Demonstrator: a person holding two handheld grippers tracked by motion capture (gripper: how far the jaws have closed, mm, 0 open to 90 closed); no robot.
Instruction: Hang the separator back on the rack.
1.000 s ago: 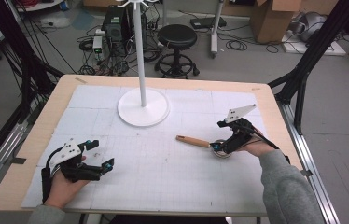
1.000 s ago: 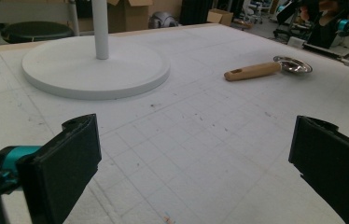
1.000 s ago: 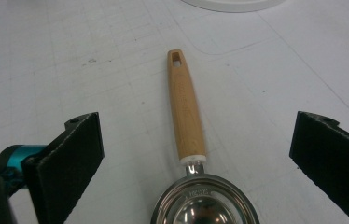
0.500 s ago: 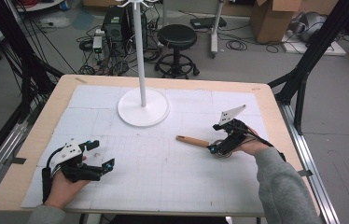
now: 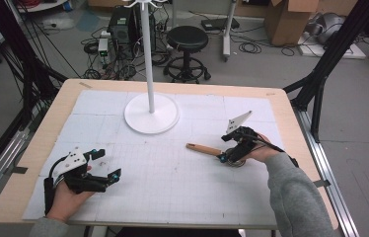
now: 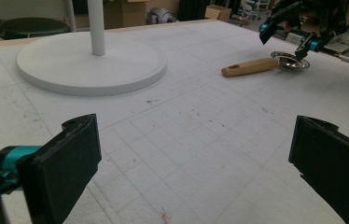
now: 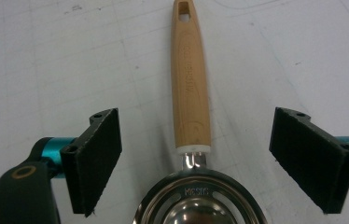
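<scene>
— Two tongs, how do they stand?
— Right tongs (image 7: 196,163) gape wide, jaws either side of the scoop (image 7: 193,140), gripping nothing. Left tongs (image 6: 191,158) are wide open too, bare.
— And the scoop?
— Flat on the bench (image 5: 172,187), right of the stand (image 5: 151,113), handle pointing away from the right tongs.

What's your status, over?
Right hand-held gripper open, straddling egg separator, not touching. Left hand-held gripper open, idle. Stand apart, nothing in the way.
</scene>
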